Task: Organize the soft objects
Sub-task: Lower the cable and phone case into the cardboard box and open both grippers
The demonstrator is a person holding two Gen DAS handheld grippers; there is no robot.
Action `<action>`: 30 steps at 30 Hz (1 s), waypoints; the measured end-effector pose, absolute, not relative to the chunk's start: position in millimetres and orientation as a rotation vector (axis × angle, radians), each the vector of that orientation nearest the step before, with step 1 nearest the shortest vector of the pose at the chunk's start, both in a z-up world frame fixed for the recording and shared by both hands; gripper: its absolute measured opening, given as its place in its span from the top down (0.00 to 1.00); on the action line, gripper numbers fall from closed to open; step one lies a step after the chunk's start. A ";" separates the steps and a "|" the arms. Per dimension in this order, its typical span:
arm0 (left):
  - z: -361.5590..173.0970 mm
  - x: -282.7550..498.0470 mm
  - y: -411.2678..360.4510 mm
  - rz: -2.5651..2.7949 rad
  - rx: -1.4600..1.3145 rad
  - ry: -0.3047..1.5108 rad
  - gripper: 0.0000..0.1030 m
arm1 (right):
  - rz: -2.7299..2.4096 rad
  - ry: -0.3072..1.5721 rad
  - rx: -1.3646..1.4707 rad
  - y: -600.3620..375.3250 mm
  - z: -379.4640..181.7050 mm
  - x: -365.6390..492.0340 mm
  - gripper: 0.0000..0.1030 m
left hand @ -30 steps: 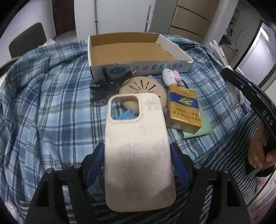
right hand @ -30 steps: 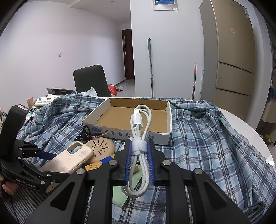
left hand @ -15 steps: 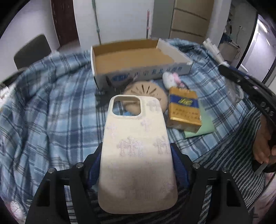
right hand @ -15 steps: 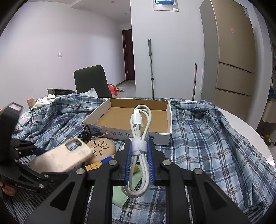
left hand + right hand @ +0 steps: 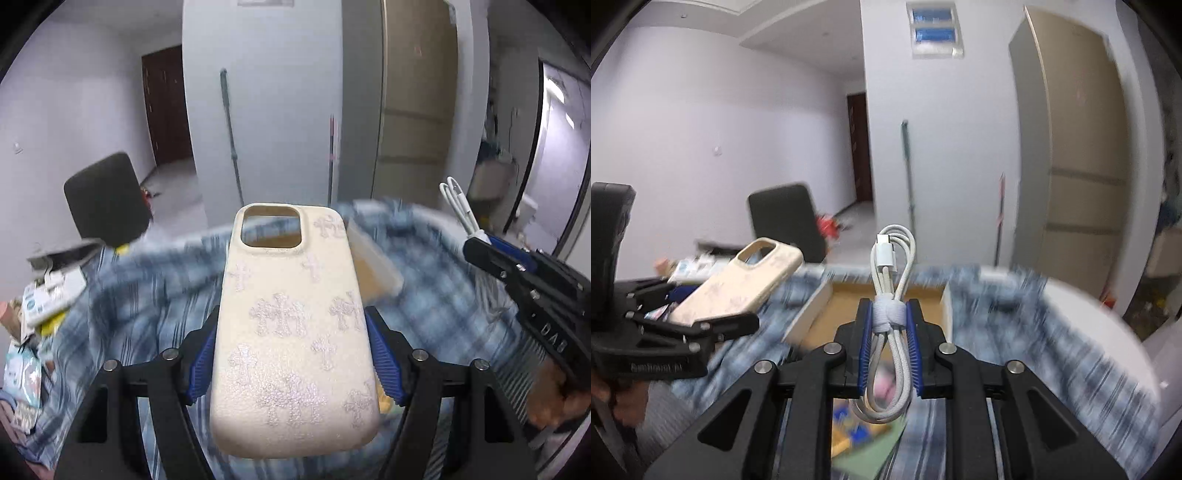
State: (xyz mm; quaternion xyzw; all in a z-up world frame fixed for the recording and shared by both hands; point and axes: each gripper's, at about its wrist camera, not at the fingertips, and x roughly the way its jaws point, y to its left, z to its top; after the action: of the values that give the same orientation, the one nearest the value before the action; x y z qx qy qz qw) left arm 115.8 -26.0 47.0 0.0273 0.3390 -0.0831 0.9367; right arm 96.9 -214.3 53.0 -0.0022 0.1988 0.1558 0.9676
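Cream phone case (image 5: 295,325) clamped in left tool (image 5: 295,363)

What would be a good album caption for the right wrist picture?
Right tongs clamp a bundled white cable above the cardboard box; left tongs hold a cream phone case.

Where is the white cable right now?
The white cable is pinched in the jaws of the right gripper, held up in the air in front of the cardboard box, to the right of the phone case.

Left gripper (image 5: 293,354), right gripper (image 5: 889,341): jaws clamped.
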 end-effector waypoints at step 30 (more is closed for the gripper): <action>21.6 263.7 -8.2 -0.079 -0.063 0.787 0.28 | 0.268 0.733 0.100 -189.3 -3.9 271.7 0.83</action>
State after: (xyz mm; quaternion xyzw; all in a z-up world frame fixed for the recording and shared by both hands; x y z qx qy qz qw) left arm 263.7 -8.2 21.6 -0.0307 0.3833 -0.0387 0.9223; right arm 271.7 -189.3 -3.9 0.0489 0.3571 0.1308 0.9236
